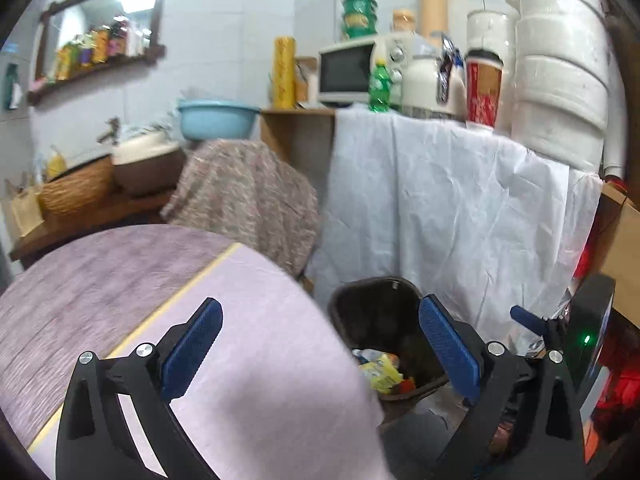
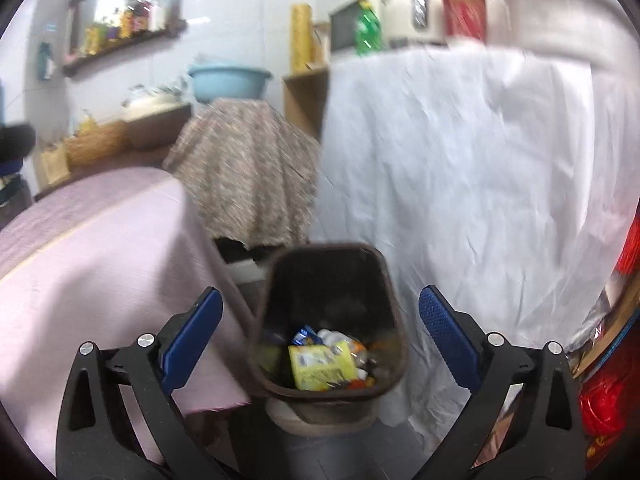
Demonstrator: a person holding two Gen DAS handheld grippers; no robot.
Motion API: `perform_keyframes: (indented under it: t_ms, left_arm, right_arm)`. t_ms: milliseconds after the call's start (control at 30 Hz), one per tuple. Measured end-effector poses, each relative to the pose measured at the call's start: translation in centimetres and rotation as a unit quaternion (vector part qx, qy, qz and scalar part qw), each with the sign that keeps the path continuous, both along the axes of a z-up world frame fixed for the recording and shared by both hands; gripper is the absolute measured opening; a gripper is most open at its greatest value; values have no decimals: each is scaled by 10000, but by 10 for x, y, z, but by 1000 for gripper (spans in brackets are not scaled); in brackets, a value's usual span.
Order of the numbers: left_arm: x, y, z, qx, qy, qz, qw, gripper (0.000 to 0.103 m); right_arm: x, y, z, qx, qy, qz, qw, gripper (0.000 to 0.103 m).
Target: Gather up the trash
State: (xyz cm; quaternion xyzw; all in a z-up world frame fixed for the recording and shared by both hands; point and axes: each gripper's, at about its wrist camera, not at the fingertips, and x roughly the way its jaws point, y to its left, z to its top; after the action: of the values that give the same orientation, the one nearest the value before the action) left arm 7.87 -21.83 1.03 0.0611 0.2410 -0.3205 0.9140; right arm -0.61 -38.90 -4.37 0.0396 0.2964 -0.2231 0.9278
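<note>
A dark brown trash bin [image 1: 374, 312] [image 2: 328, 276] stands on the floor beside the table, under its pink cloth [image 1: 260, 360] [image 2: 100, 264]. In it lie a yellow packet [image 1: 380, 372] [image 2: 320, 364] and several other wrappers. My left gripper [image 1: 320, 304] is open and empty; it hangs over the table's edge with the bin just to its right. My right gripper [image 2: 320, 294] is open and empty too, directly above the bin's mouth. One of its blue fingers [image 1: 526, 318] shows at the right of the left wrist view.
A counter draped in a white sheet [image 1: 440, 200] [image 2: 460, 160] rises behind the bin, with a microwave [image 1: 346, 76], bottles and cups on top. A patterned cloth [image 1: 248, 192] covers something to the left. Red bags [image 2: 600, 404] sit at the right.
</note>
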Motion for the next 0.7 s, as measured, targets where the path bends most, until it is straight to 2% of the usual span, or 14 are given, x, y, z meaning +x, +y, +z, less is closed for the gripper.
perform_keyframes:
  t_ms: [100, 267, 433, 567, 700]
  left_arm:
    - [-16, 26, 2, -255, -170, 69, 9995, 97]
    - [-34, 62, 0, -344, -308, 600, 9971, 98]
    - [-46, 94, -2, -507, -375, 1024, 9927, 97]
    - [-55, 116, -5, -496, -422, 1232, 9902, 97]
    - [-60, 131, -8, -478, -391, 1420, 9879, 98]
  right_arm:
    - [-4, 22, 12, -7, -173, 202, 9996, 97]
    - [-12, 58, 29, -173, -427, 429, 9980, 97]
    - [-20, 94, 47, -59, -557, 897, 9944, 97]
    - [-26, 118, 53, -276, -692, 1075, 9914, 97]
    - [-30, 135, 54, -209, -714, 1293, 9888, 97]
